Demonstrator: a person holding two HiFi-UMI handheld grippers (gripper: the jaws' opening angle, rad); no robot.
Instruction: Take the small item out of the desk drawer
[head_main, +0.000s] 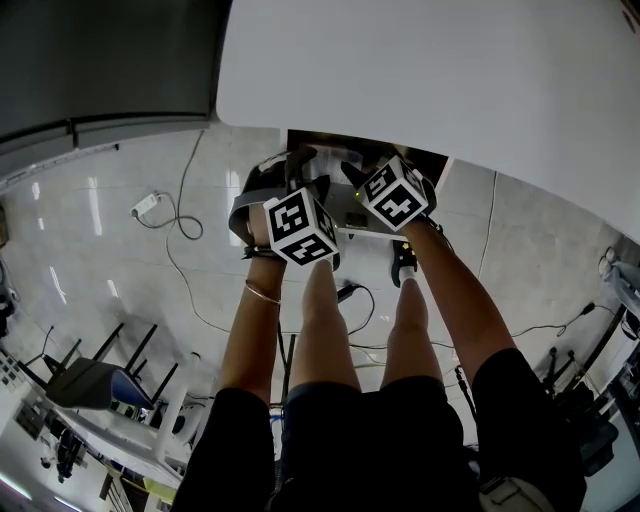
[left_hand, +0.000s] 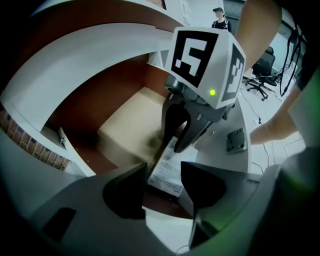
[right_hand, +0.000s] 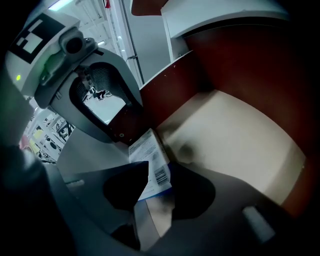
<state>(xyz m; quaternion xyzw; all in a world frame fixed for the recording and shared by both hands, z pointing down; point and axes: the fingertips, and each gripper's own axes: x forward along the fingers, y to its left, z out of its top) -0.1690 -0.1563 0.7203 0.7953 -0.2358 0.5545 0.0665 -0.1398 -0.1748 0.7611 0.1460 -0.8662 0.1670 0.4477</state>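
The small white box (right_hand: 149, 159), printed with fine text and a barcode, sits inside the open drawer (right_hand: 235, 140), at the edge of its tan floor and close against the reddish-brown wall, in the corner nearest the person. The right gripper (right_hand: 159, 192) reaches down into that corner with its jaws spread apart; the box shows in the gap just past their tips, one tip overlapping its printed face, and neither pad visibly presses on it. From the left gripper view the right gripper's two dark fingers (left_hand: 172, 125) stand over the far end of the box. The left gripper (left_hand: 162, 192) hovers just beside it, also released, jaws wide, with the box showing beyond the gap and nothing held. In the head view both marker cubes (head_main: 300, 228) sit side by side over the drawer, which is pulled out from under the white desk top (head_main: 430, 70). The person's arms and bare legs fill the lower middle, above a glossy tiled floor (head_main: 90, 260) with loose cables (head_main: 180, 260) and a power strip (head_main: 146, 205)
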